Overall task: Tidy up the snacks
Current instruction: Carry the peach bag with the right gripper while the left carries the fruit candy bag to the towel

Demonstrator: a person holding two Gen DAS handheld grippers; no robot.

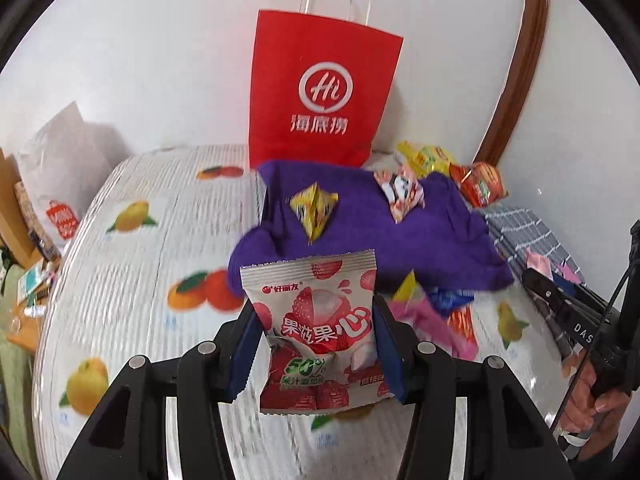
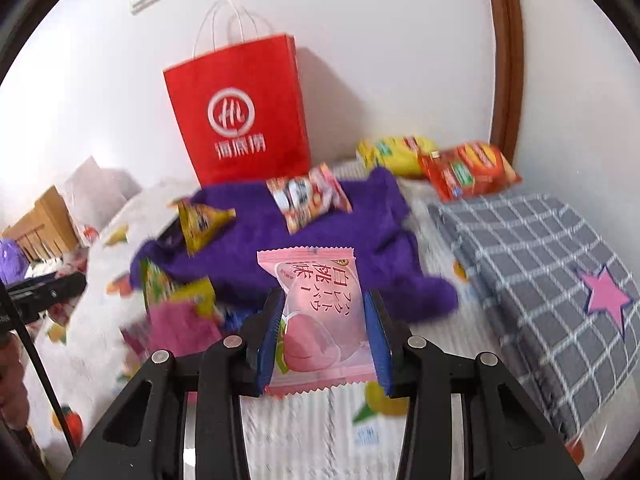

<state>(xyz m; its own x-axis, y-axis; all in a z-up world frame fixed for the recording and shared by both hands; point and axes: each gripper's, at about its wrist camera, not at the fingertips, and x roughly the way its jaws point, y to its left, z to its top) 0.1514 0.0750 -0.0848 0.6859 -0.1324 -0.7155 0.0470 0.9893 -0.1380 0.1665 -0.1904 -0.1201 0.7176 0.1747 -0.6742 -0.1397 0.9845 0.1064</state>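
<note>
My left gripper (image 1: 316,340) is shut on a white and red lychee candy packet (image 1: 316,320) and holds it above the fruit-print table. My right gripper (image 2: 322,334) is shut on a pink peach snack packet (image 2: 316,312). A purple cloth (image 1: 372,224) lies on the table with a yellow triangular snack (image 1: 314,208) and a red-white snack (image 1: 400,192) on it. The cloth (image 2: 320,236) also shows in the right wrist view. More loose snacks (image 1: 436,312) lie at the cloth's near edge. Yellow (image 2: 396,152) and orange (image 2: 468,172) packets lie by the wall.
A red paper bag (image 1: 320,92) stands upright against the wall behind the cloth. A grey checked folded cloth (image 2: 552,276) with a pink star lies at the right. The right gripper and hand (image 1: 592,340) show at the left view's right edge. Clutter lies off the table's left side.
</note>
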